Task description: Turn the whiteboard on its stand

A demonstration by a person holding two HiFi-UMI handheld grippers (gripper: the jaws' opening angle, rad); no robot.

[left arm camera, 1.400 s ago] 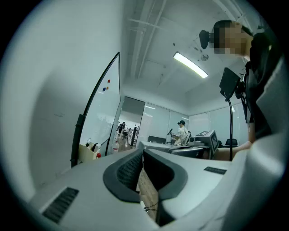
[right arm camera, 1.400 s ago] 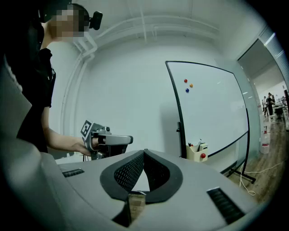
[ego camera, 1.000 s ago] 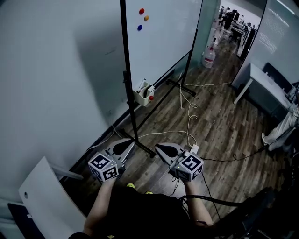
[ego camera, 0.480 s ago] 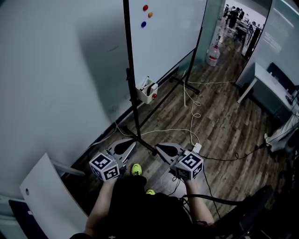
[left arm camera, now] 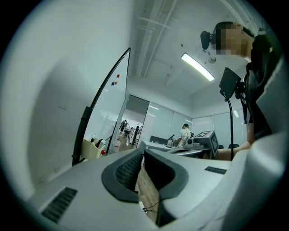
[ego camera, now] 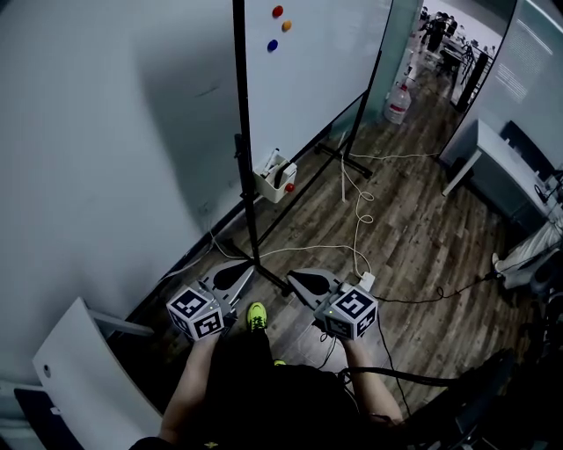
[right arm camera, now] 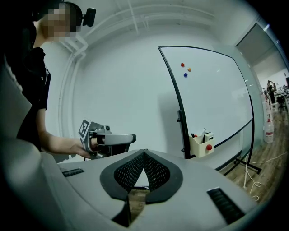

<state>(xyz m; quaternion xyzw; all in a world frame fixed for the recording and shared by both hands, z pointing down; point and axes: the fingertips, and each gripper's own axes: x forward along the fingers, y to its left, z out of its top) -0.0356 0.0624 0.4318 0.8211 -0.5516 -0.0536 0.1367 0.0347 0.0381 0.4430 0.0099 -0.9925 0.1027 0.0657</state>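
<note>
The whiteboard [ego camera: 312, 70] stands upright on its black stand against the grey wall, with three coloured magnets [ego camera: 278, 11] near its top. Its near post [ego camera: 245, 176] rises just ahead of my grippers. My left gripper [ego camera: 239, 271] is shut and empty, low, close in front of that post's foot. My right gripper [ego camera: 299, 278] is shut and empty beside it, a little right of the post. Neither touches the stand. The right gripper view shows the whiteboard [right arm camera: 212, 94], its post [right arm camera: 180, 117] and the left gripper [right arm camera: 108, 139]. In the left gripper view the whiteboard [left arm camera: 110, 103] sits at the left.
A cream marker box [ego camera: 274, 180] hangs on the stand's lower bar. White cables [ego camera: 356, 211] trail over the wooden floor by the far foot [ego camera: 347, 163]. A water bottle [ego camera: 398, 105], a desk [ego camera: 501, 163] and a white panel [ego camera: 84, 369] stand around. My yellow shoe [ego camera: 256, 315] is below.
The view has shifted slightly toward the whiteboard and a yellow shoe has come forward between the grippers. Both grippers stay shut and keep nearly the same place.
</note>
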